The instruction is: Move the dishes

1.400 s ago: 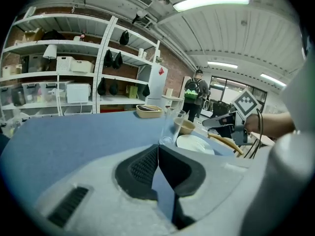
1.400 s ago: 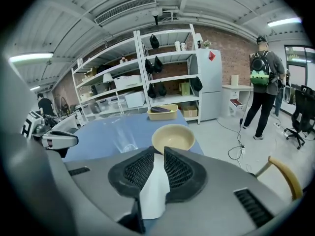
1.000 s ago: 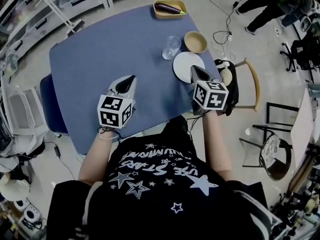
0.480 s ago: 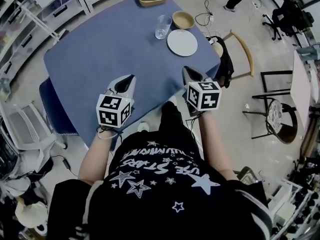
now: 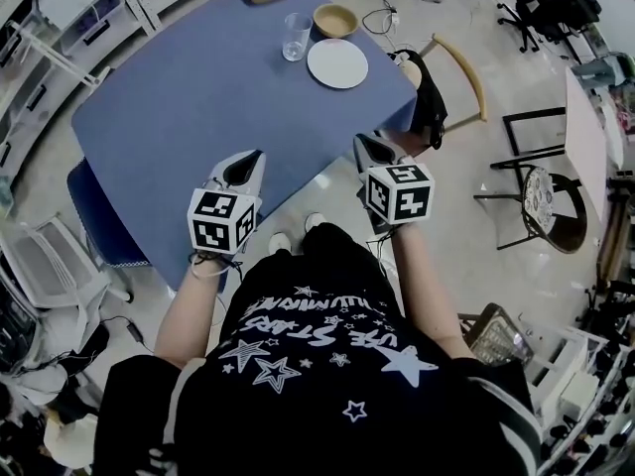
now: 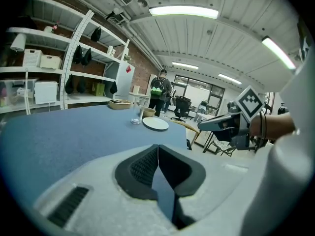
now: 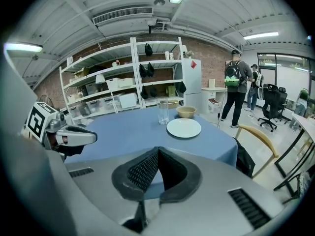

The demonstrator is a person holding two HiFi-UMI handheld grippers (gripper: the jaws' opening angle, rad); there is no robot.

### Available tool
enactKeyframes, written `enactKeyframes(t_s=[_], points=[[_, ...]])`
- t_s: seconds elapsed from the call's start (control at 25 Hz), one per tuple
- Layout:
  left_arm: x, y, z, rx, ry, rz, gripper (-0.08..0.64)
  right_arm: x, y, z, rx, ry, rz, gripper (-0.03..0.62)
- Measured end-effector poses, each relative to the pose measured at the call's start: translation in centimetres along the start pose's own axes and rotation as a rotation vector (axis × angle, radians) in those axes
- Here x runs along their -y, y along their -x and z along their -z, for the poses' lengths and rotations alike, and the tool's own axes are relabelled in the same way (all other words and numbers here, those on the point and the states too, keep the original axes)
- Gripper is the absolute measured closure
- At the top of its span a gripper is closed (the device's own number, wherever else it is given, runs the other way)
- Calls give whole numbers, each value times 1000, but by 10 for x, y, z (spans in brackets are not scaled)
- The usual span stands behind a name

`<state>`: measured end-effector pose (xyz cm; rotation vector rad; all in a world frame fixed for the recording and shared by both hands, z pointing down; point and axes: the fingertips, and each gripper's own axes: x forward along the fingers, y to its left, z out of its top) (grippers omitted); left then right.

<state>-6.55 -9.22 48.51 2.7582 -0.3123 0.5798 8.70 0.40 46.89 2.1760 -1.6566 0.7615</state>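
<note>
My left gripper [image 5: 256, 157] and right gripper [image 5: 361, 142] were clenched empty, seemingly because the white plate [image 5: 337, 63] lay well beyond them.

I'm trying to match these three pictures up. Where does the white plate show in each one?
Head view: the white plate lies near the top, right of middle, on the blue table.
Left gripper view: white plate at the middle, above the jaws.
Right gripper view: white plate slightly right of middle, above the jaws.
Shared landmark: the clear glass stands just left of the plate everywhere.
</note>
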Motion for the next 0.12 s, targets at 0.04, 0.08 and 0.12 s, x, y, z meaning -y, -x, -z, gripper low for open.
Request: enactKeyframes(t_s=[0.04,0.08,0.12], points=[[2,0,2,-1,1,0,538,0,2,3,-4,1,-2,591],[5,-1,3,-2,3,1,538,1,3,6,-7,3,-3,591],[7,-2,4,-4,4,1,538,2,5,9,-10,5,-5,591]])
